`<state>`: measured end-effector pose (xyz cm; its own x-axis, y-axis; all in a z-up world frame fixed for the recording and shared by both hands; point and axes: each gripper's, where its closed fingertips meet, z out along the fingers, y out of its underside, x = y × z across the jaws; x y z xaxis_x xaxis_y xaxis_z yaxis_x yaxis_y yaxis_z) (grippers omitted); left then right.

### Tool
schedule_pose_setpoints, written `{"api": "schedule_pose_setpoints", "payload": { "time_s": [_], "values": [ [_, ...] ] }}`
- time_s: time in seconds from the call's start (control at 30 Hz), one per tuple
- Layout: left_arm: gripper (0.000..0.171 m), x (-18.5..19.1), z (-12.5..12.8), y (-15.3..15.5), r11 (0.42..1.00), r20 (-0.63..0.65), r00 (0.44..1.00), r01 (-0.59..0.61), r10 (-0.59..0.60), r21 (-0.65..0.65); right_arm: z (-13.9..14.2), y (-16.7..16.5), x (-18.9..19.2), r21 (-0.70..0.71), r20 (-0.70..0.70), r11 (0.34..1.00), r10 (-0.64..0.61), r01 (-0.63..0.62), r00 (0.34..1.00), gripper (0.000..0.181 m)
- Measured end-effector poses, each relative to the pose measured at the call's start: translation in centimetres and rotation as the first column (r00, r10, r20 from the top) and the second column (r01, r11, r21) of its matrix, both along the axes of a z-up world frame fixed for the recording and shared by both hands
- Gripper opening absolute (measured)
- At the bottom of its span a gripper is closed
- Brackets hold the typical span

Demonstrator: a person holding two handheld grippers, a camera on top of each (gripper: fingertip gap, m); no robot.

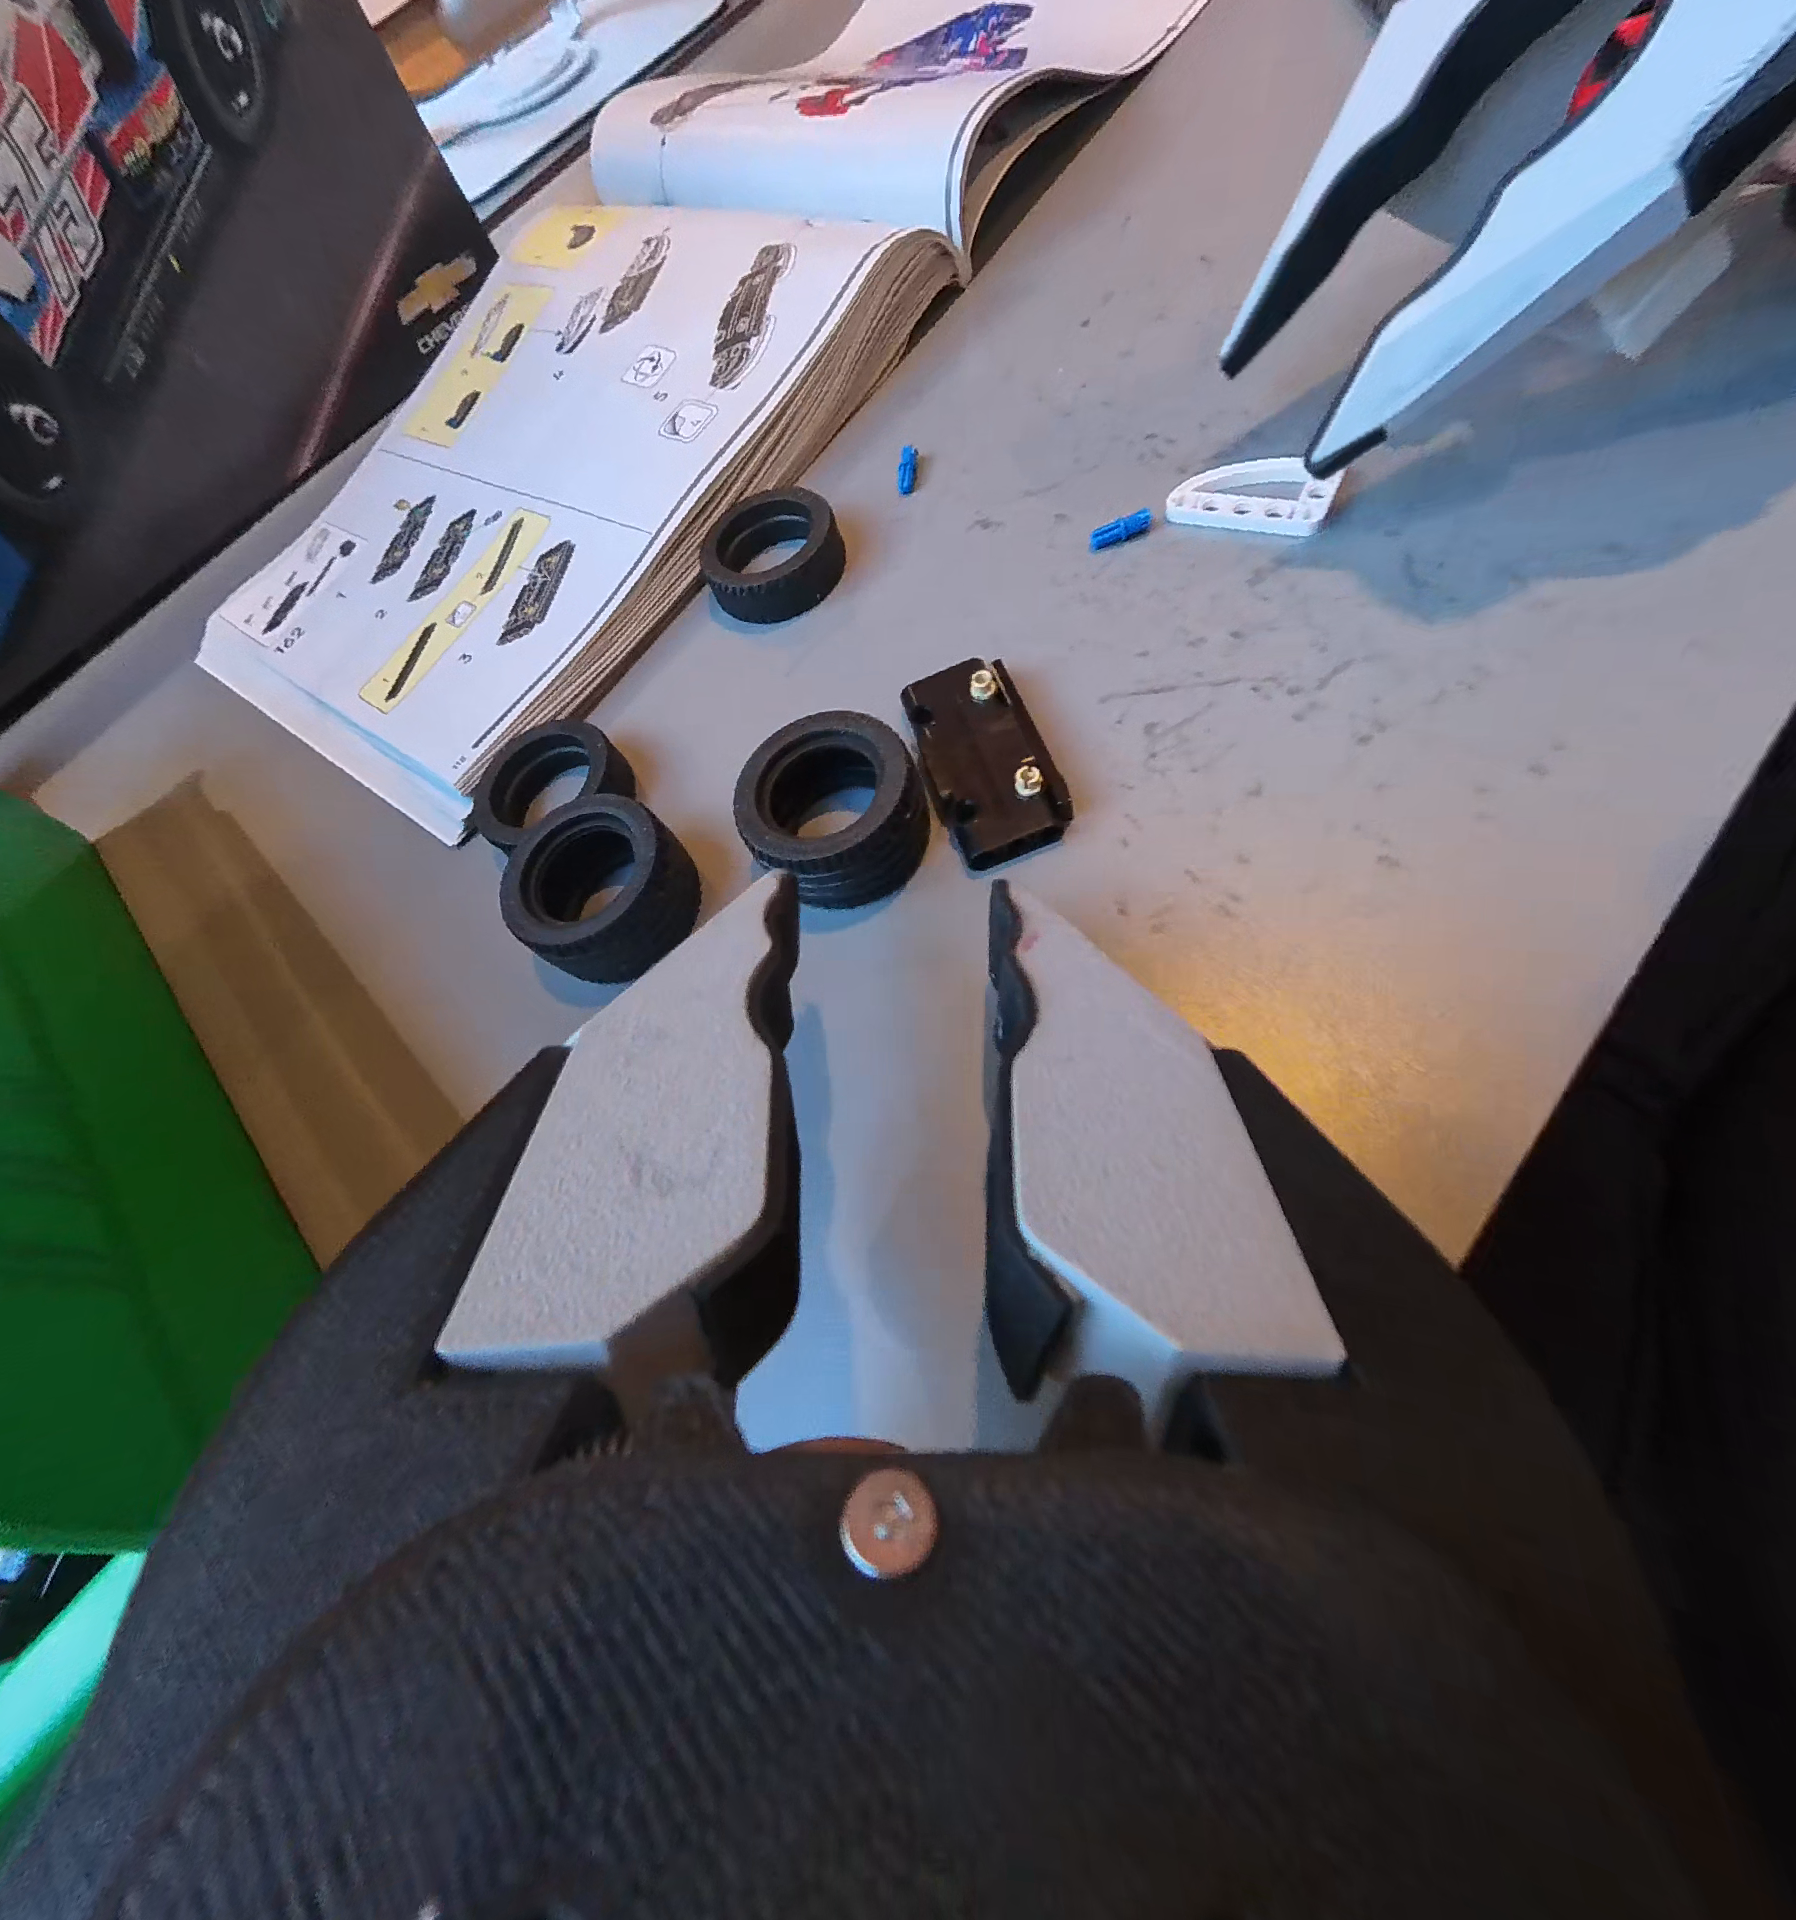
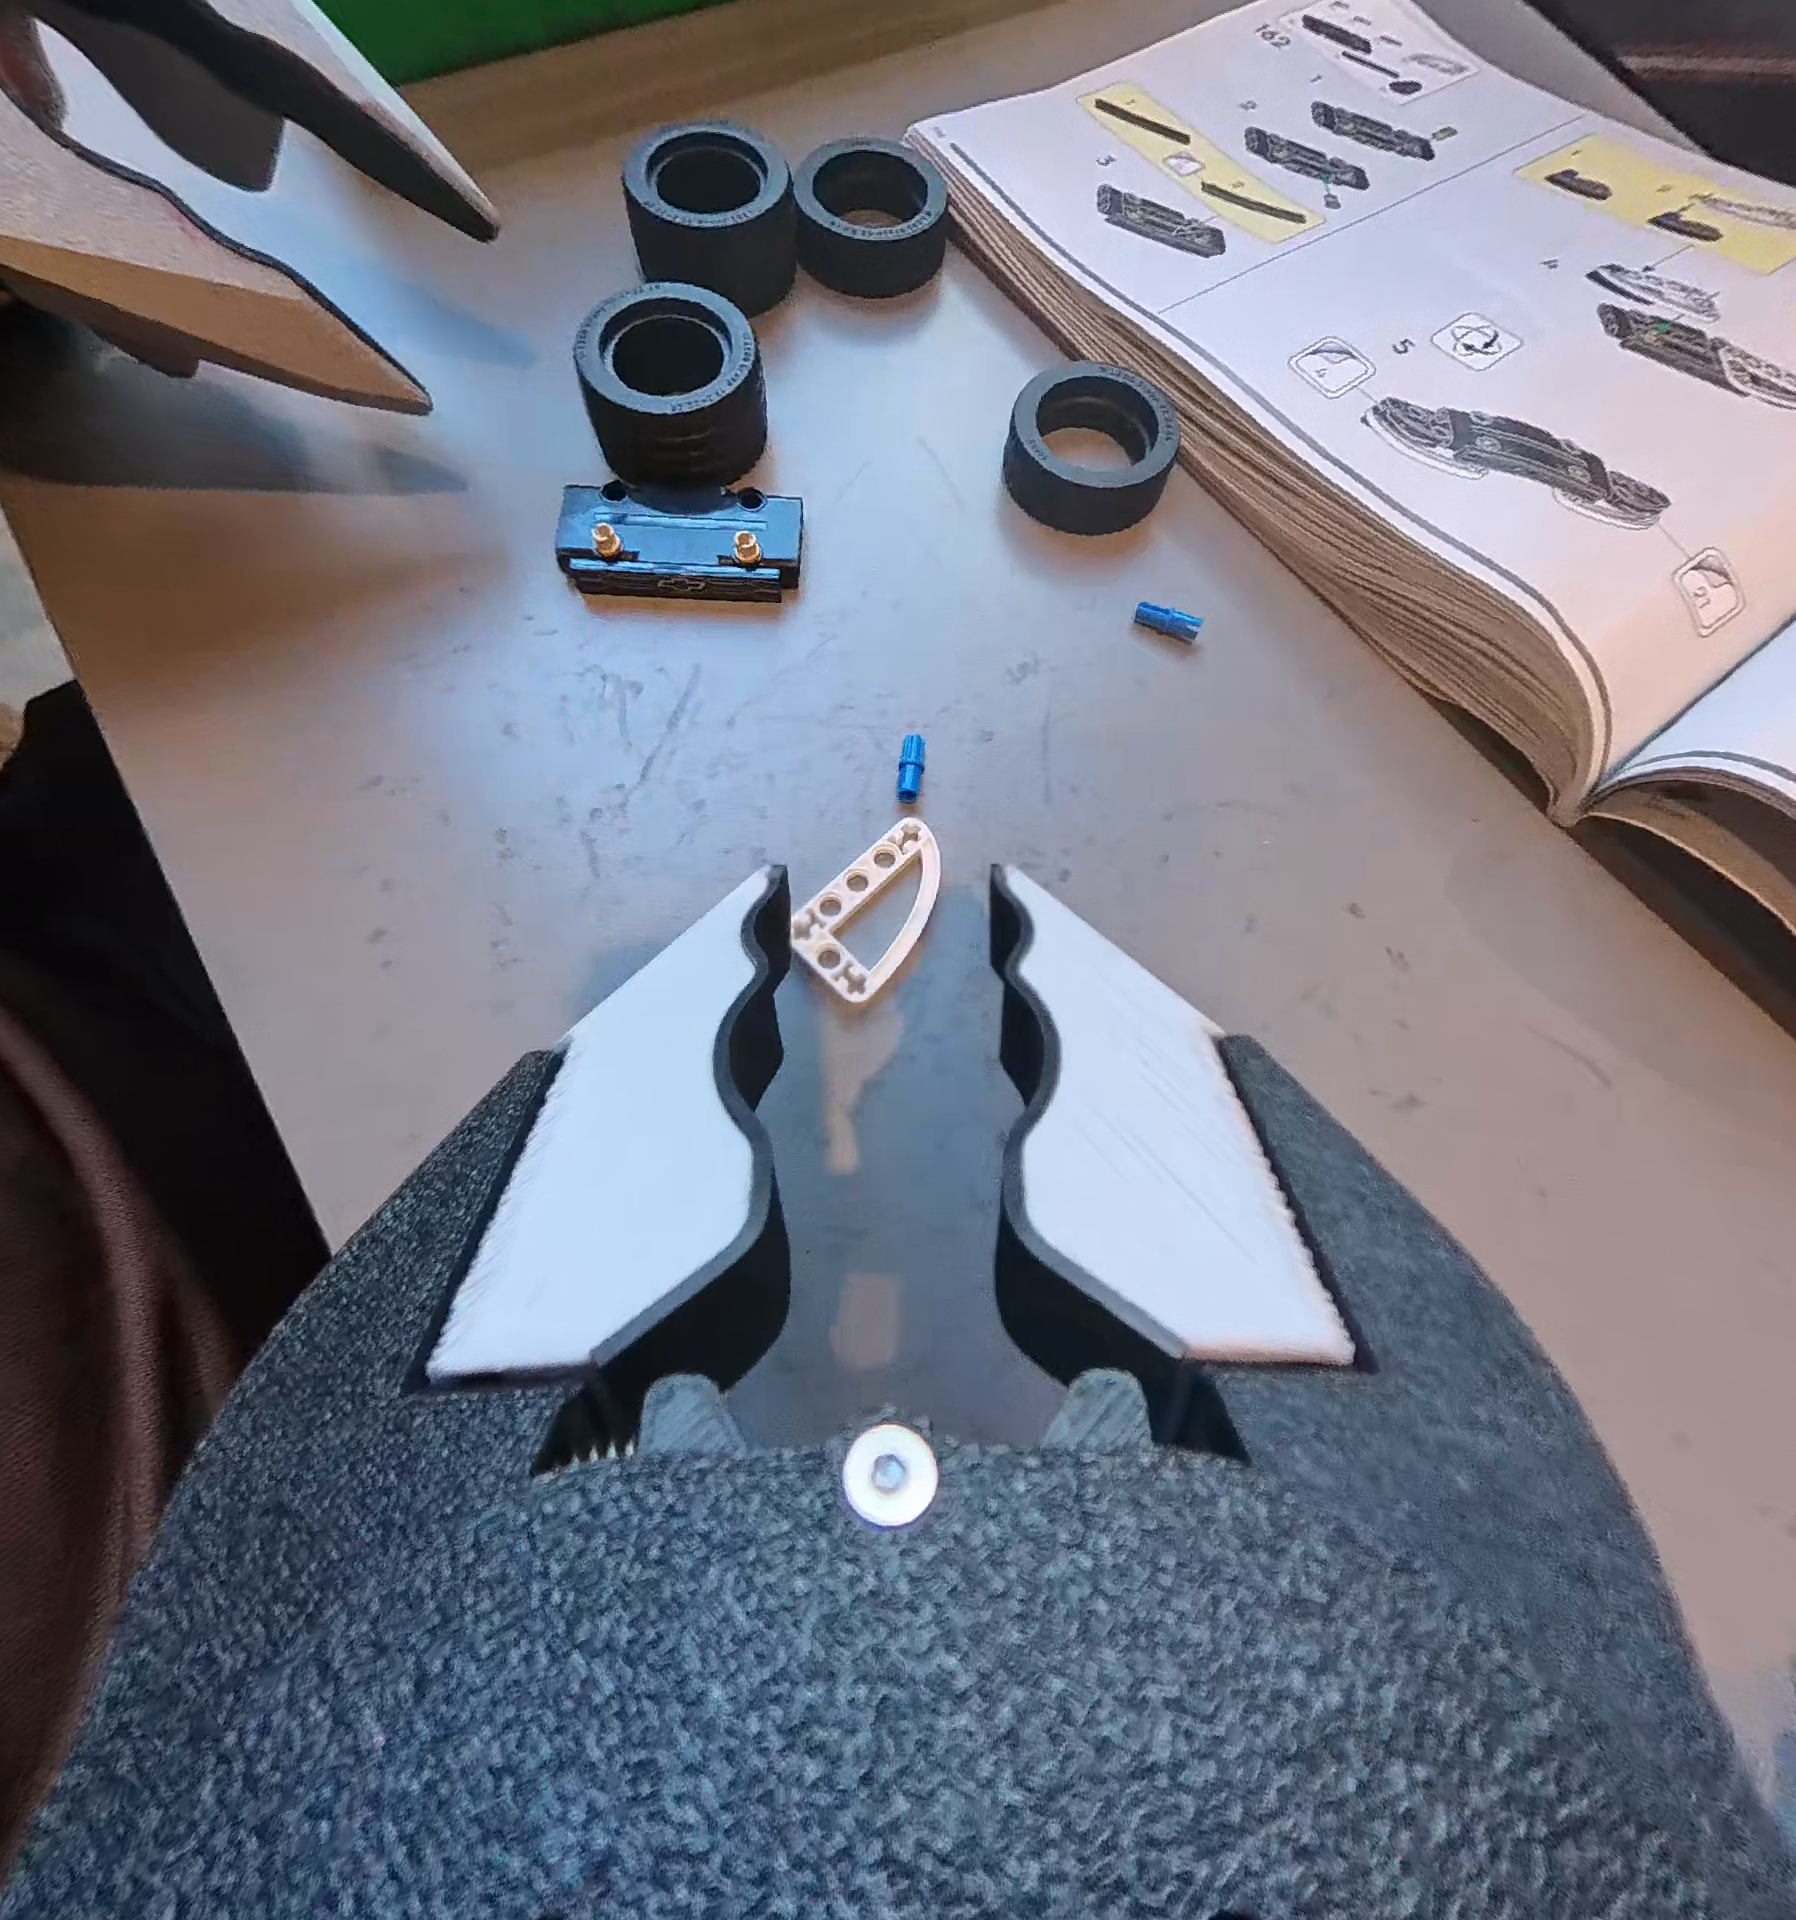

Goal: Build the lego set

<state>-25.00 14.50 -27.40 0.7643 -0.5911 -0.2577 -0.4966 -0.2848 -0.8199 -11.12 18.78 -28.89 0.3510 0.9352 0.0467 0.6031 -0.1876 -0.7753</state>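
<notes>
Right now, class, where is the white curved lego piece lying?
The white curved piece lies flat on the grey table, in the right wrist view between the right tool's open fingers, nearer its left fingertip, just below a blue pin.

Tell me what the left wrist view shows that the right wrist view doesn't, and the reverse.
Only the left wrist view: the set's box standing behind the booklet, a green object at the table's left edge, and the open left gripper near a tyre. Only the right wrist view: the open right gripper straddling the white curved beam, whose holes show plainly. Both: four black tyres, the black block with two gold pins, two blue pins, the open instruction booklet, and the grey table.
</notes>
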Motion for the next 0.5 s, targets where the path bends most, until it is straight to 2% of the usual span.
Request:
{"api": "schedule_pose_setpoints", "payload": {
  "time_s": [0.07, 0.17, 0.27, 0.33, 0.5],
  "values": [
    [0.035, 0.4, 0.2, -0.4, 0.999, -0.007, 1.0, 0.027, -0.027, 0.026, 0.3, 0.2, 0.6, 0.039, 0.012, 0.999, -0.033, 0.032, 0.999, 0.041],
    [0.032, 1.2, 0.4, -1.4, 0.995, -0.023, 0.996, 0.086, -0.085, 0.049, 2.2, 0.6, 2.6, 0.141, -0.004, 0.982, -0.123, 0.123, 0.992, 0.039],
    [0.032, 1.4, 0.3, -1.9, 0.993, -0.035, 0.994, 0.103, -0.101, 0.053, 3.5, 0.0, 4.1, 0.178, -0.038, 0.969, -0.165, 0.169, 0.986, 0.038],
    [0.031, 1.5, 0.2, -1.9, 0.993, -0.022, 0.993, 0.114, -0.113, 0.034, 3.3, -0.8, 4.3, 0.172, -0.052, 0.97, -0.163, 0.17, 0.985, 0.037],
    [0.026, 2.0, -0.9, -2.1, 0.985, 0.005, 0.987, 0.159, -0.159, -0.073, 0.6, -3.4, 2.6, 0.148, -0.06, 0.98, -0.127, 0.134, 0.99, 0.034]
  ]
}}
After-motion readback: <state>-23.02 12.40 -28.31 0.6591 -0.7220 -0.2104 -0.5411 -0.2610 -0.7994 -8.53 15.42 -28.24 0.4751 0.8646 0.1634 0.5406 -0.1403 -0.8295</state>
